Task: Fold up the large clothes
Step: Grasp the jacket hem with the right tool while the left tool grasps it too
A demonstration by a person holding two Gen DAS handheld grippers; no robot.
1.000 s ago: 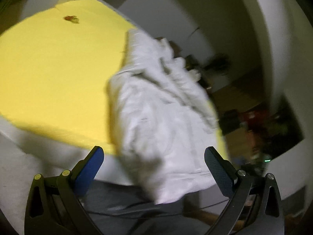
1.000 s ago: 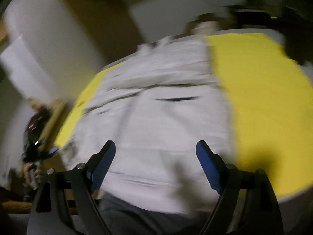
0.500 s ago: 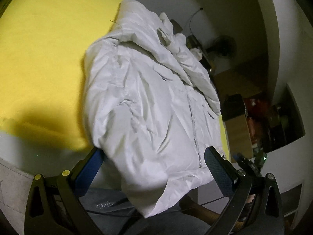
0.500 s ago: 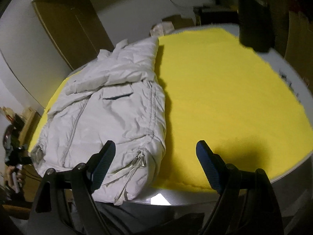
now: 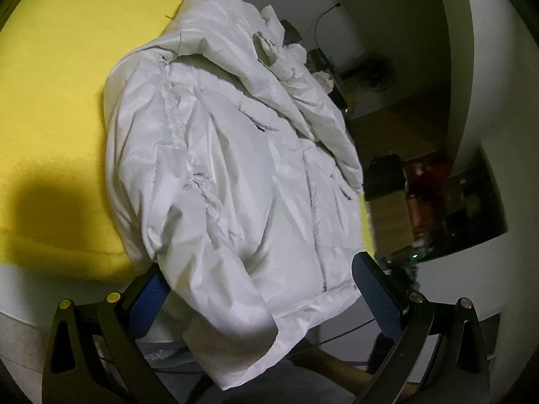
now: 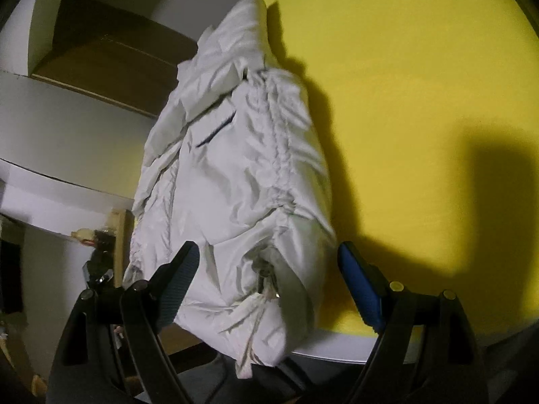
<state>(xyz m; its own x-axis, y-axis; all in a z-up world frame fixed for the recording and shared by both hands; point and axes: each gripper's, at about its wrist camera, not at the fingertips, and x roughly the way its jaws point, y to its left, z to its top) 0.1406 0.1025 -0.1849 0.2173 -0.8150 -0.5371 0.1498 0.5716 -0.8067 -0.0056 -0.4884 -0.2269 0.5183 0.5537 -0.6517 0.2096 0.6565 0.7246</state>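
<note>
the white jacket (image 5: 229, 175) lies zipped and crumpled along one edge of the yellow table (image 5: 60, 77), its hem hanging over the near rim. i see my left gripper (image 5: 259, 293) and right gripper (image 6: 266, 286) both spread wide, holding nothing, the hem between their fingers.

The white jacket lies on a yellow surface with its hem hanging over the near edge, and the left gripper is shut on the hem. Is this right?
Not quite: the left gripper is open, not shut on the hem. The left wrist view shows its fingers spread on either side of the white jacket, which does overhang the yellow surface.
</note>
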